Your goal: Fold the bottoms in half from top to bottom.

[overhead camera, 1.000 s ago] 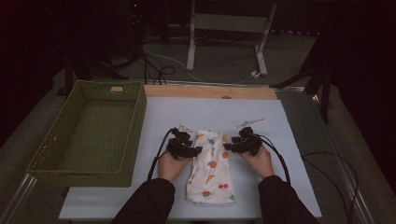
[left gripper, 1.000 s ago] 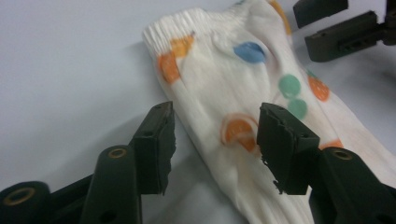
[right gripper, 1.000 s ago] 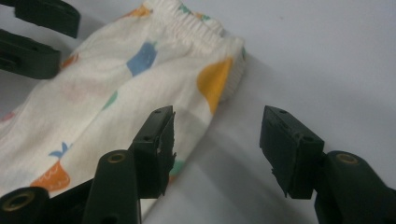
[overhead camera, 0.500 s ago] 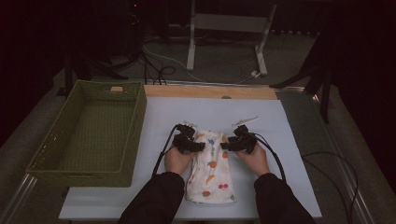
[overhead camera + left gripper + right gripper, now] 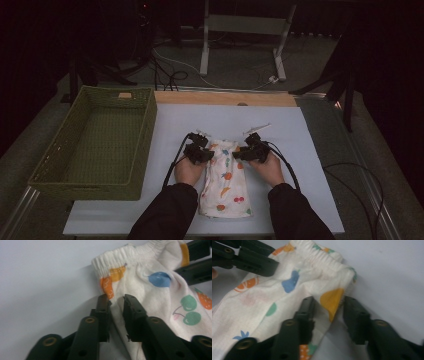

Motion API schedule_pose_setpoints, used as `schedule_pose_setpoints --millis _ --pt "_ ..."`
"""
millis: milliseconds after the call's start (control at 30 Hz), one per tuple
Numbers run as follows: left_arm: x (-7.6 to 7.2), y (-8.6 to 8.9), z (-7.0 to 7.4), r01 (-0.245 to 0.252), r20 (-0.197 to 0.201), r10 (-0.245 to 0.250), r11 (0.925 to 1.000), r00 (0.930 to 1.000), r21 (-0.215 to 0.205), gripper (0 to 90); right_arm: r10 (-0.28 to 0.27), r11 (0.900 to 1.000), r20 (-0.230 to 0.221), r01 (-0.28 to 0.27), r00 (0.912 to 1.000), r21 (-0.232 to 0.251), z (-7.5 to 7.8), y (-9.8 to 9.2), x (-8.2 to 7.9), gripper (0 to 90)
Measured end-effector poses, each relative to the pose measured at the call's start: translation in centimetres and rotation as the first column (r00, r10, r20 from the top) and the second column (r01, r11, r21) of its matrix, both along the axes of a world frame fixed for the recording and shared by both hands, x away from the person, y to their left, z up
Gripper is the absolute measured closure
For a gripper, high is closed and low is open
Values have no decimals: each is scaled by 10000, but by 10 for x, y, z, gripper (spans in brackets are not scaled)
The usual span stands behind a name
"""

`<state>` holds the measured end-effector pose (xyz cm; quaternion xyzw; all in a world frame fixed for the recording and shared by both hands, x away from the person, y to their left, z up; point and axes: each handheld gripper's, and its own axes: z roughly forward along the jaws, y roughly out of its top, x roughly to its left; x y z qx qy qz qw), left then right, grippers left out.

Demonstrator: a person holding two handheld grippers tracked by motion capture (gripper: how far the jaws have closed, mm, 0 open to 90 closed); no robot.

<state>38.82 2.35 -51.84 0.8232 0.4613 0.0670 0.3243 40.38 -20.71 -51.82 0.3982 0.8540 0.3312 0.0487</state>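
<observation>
Both grippers' jaws closing, left gripper (image 5: 116, 302) pinching shorts (image 5: 160, 290), right gripper (image 5: 327, 307) straddling.

Garment (image 5: 160, 290) hem cut off, frame btm.

Fruit-print cloth pants (image 5: 225, 182) folded flat on the table

White fabric with orange, blue and green fruit motifs, lying lengthwise at 6 o'clock of the tabletop; the gathered elastic waistband (image 5: 130, 253) points toward 12 o'clock, its two side edges bunched up slightly.
</observation>
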Motion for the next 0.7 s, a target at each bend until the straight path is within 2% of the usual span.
schedule_pose_setpoints --millis 33,67,100,167,333,467,500,533,567,633,700 --pt "0 0 -1 103 -60 -103 9999 9999 -70 833 19 9999 110 -18 9999 -102 0 2 -1 711" --pt "1 1 -1 149 -127 -152 9997 9998 -188 857 53 10000 66 -52 10000 -72 0 2 -1 742" --pt "1 1 -1 167 -169 -170 9996 9997 -220 875 141 9999 -69 -141 9999 49 -1 1 0 816" --pt "2 2 -1 141 -186 -147 9994 9997 -323 884 229 9996 -249 -226 9994 141 -2 -1 0 862" --pt "5 3 0 83 -135 -88 9991 9999 -407 897 37 10000 -319 -36 9995 46 0 -9 2 873" --pt "12 1 10 40 145 -32 9986 9999 -530 897 -244 9997 -65 243 9997 -61 10 -17 5 876" --pt "16 0 17 54 265 -37 9979 9996 -643 897 -308 9995 35 308 9995 -12 13 -20 6 876" --pt "16 0 17 54 265 -37 9979 9996 -643 897 -308 9995 35 308 9995 -12 13 -20 6 876" --pt "18 0 22 25 396 6 9970 9992 -774 897 -429 9989 180 426 9989 187 17 -24 6 876" --pt "18 1 26 58 611 -4 9961 9981 -882 896 -457 9987 250 451 9986 235 20 -27 5 876" --pt "16 2 26 186 672 -132 9966 9977 -804 896 -423 9985 341 411 9985 366 21 -28 3 876"
